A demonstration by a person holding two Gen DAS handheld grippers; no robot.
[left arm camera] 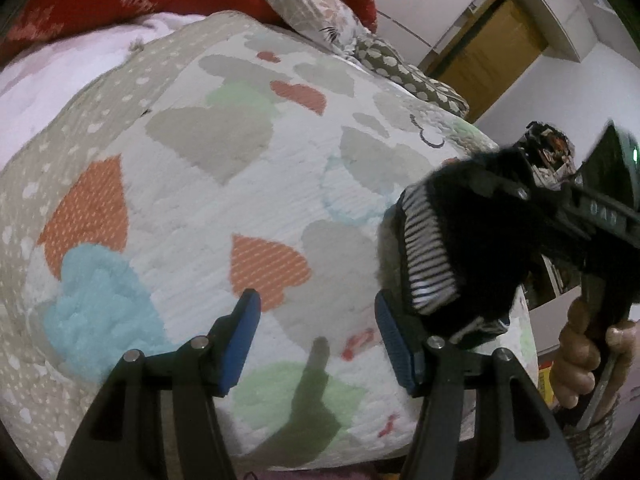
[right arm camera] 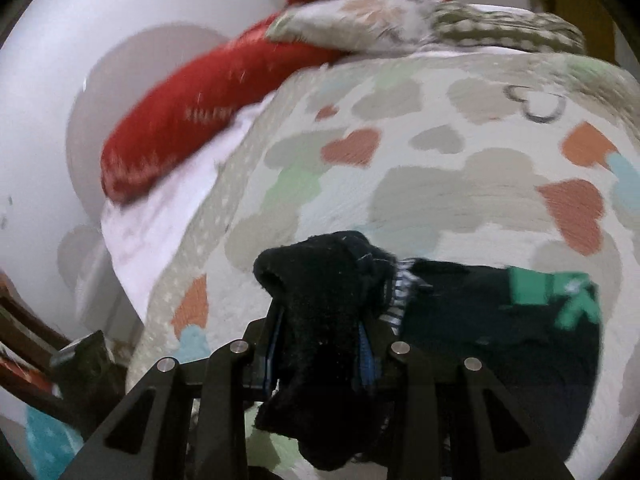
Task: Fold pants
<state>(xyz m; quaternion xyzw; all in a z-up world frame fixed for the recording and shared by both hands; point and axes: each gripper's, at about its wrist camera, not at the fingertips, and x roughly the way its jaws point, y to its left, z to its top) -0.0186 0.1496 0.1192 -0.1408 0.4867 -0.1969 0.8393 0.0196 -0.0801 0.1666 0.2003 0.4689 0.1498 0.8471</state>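
Right gripper (right arm camera: 324, 354) pinching a bunched fold of the black pants (right arm camera: 480, 320), lifted just above the heart-patterned quilt (right arm camera: 460, 184) on the bed, striped waistband lining showing. Left gripper (left arm camera: 318, 344) spread with nothing between its blue pads (left arm camera: 240, 340), hovering over the quilt just beside the pants. Red pillow (right arm camera: 200, 120) well apart at the bed's far end.

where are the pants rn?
The black pants are clamped in the right tool, hanging over the heart-print quilt. In the left wrist view they sit at right, beside the open left tool.
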